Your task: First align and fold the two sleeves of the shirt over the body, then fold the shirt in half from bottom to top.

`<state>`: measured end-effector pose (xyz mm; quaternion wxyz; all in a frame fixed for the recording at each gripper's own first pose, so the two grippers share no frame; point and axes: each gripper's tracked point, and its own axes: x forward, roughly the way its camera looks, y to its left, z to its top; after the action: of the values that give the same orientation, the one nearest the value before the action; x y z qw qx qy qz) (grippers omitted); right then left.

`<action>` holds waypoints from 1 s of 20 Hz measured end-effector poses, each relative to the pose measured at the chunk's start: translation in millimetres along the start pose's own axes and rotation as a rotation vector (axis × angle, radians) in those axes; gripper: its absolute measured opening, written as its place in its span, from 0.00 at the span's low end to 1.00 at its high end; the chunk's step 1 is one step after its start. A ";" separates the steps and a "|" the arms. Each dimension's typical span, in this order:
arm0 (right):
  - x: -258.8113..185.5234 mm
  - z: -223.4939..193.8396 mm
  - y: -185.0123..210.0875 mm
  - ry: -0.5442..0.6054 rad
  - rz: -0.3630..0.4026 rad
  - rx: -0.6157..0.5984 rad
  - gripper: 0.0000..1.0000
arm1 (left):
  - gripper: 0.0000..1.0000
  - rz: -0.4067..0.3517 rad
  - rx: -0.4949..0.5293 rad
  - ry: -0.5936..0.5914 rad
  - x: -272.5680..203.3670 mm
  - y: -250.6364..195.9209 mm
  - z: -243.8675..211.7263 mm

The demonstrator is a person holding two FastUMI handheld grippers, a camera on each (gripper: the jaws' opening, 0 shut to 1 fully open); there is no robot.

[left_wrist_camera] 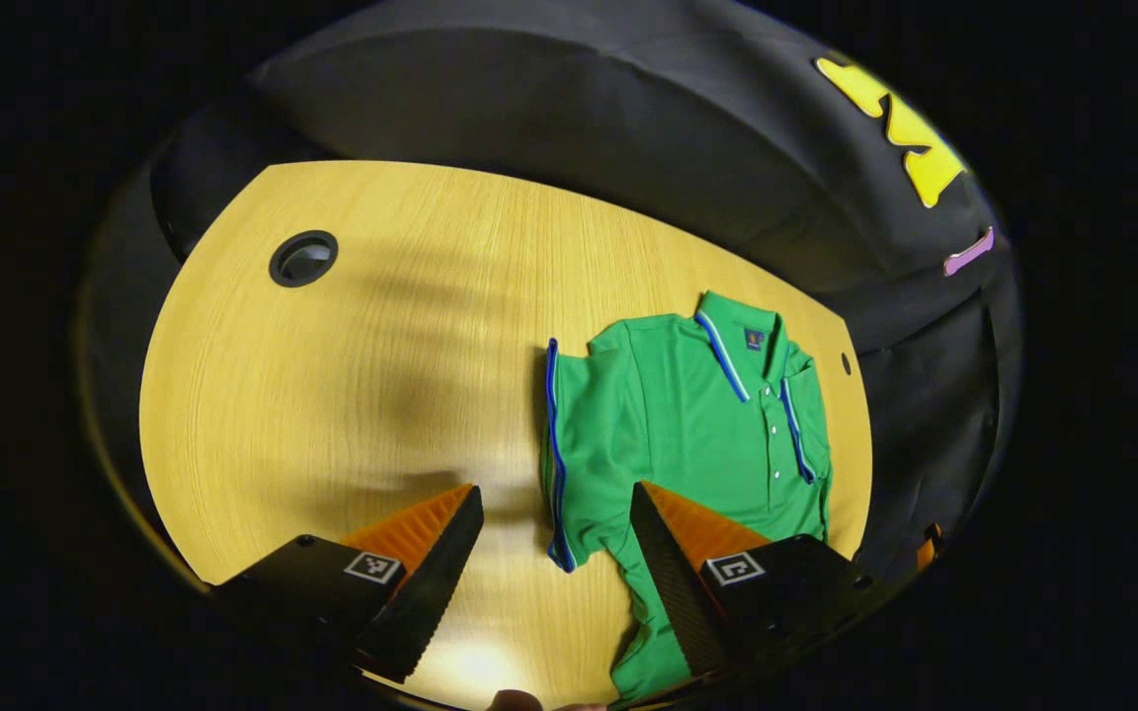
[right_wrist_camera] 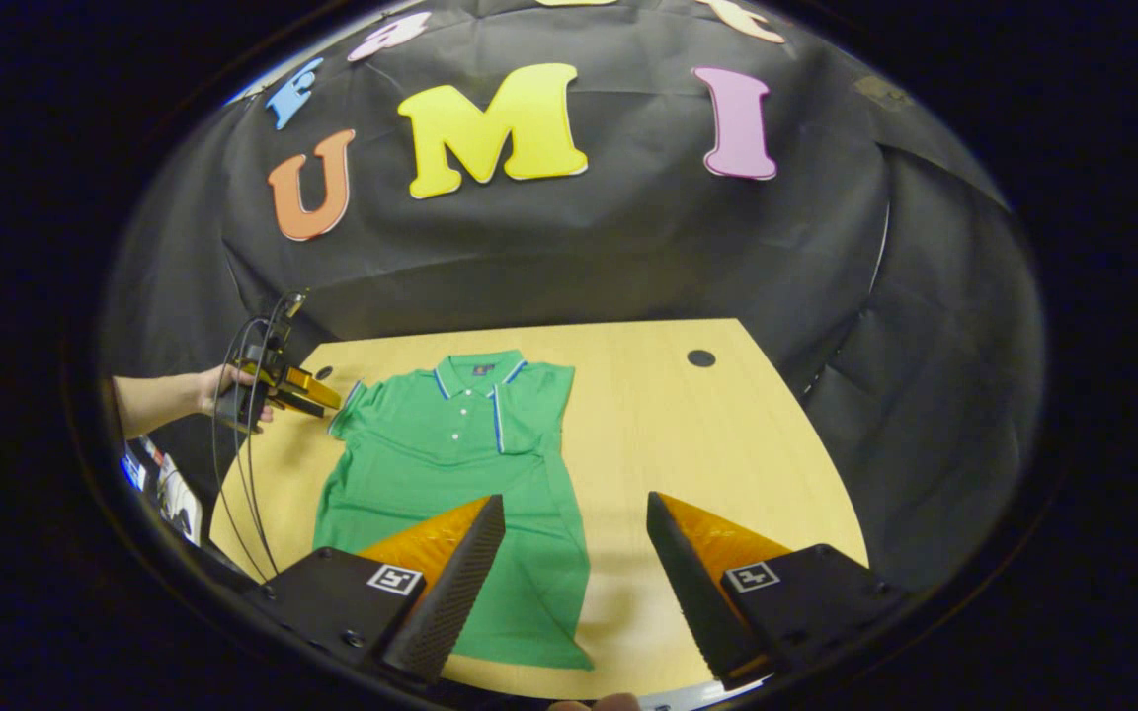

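Lying flat on the table [right_wrist_camera: 727,425] ahead of both gaping hand-held grippers, left [left_wrist_camera: 554,553] and right [right_wrist_camera: 576,568], the shirt [right_wrist_camera: 450,464] looks light and limp; pinch the hem corners.

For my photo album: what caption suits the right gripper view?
Open claw above a green polo shirt on a wooden table.

shirt [right_wrist_camera: 450,464]: 1 | grippers: 2 | table [right_wrist_camera: 707,444]: 1 | table holes: 2
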<state>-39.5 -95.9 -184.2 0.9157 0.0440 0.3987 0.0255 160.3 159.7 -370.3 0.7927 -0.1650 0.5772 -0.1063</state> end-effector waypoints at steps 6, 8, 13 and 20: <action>3.2 -28.5 -12.1 0.069 -0.009 0.117 0.92 | 0.88 0.014 0.006 0.072 20.3 -3.8 -4.5; 3.9 -29.2 -17.7 0.071 -0.014 0.118 0.92 | 0.83 0.035 0.018 0.078 21.1 -1.5 -4.4; 8.9 -31.5 -32.7 0.078 -0.033 0.165 0.92 | 0.60 0.091 0.026 0.117 25.4 -0.4 -9.9; 11.2 -32.6 -38.0 0.086 -0.023 0.205 0.92 | 0.11 0.172 0.048 0.167 26.9 3.3 -14.3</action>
<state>-55.3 -130.8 -218.2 0.8885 0.1319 0.4388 -0.0241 155.0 151.1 -399.3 0.7519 -0.0864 0.6504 -0.0650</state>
